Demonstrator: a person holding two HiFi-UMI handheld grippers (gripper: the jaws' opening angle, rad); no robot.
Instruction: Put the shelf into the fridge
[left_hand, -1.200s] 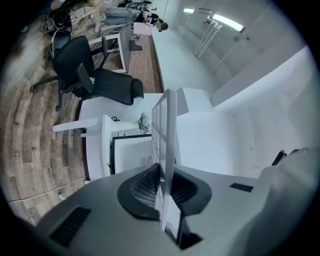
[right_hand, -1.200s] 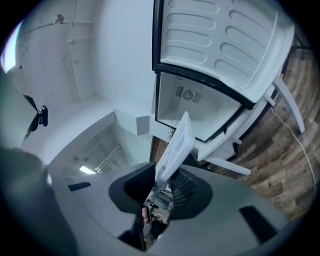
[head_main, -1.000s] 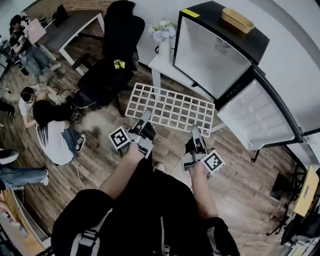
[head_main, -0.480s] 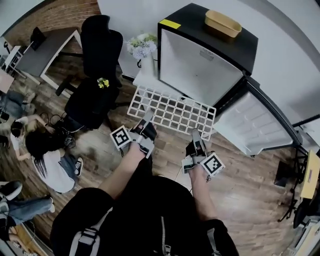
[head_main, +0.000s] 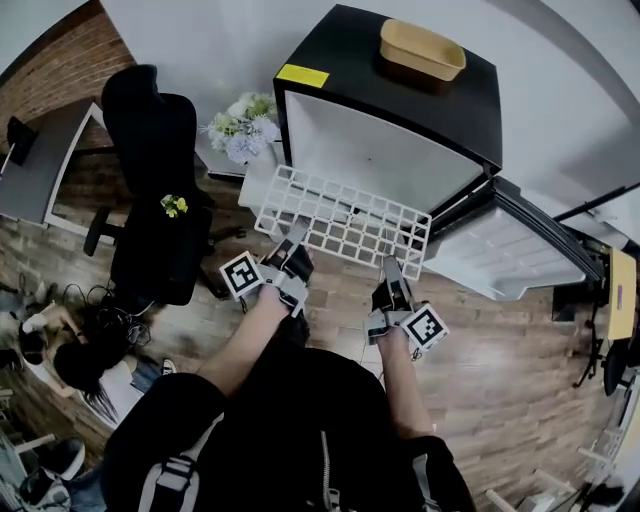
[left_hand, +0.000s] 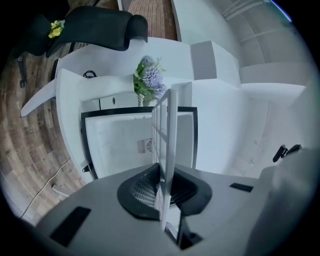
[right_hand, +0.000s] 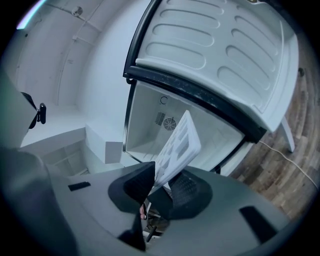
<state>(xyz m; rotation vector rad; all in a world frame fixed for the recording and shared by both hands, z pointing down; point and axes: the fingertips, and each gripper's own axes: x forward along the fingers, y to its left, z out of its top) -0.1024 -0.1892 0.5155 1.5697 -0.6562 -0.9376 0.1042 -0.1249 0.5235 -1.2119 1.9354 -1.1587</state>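
A white grid shelf (head_main: 345, 220) hangs level in front of the open black fridge (head_main: 385, 150). My left gripper (head_main: 292, 240) is shut on the shelf's near left edge, and my right gripper (head_main: 389, 270) is shut on its near right edge. In the left gripper view the shelf (left_hand: 167, 135) runs edge-on out of the jaws toward the fridge's white cavity (left_hand: 120, 145). In the right gripper view the shelf (right_hand: 177, 147) tilts up from the jaws, with the cavity (right_hand: 185, 125) behind. The fridge door (head_main: 515, 255) swings open to the right.
A yellow tray (head_main: 421, 50) lies on the fridge top. A vase of flowers (head_main: 243, 125) stands on a white side table (head_main: 258, 185) left of the fridge. A black office chair (head_main: 155, 200) stands further left. People sit on the wooden floor at lower left.
The view has swung closer to the fridge; the shelf, held by both grippers, now sits nearer its open front. The people and desks have slid out to the left.
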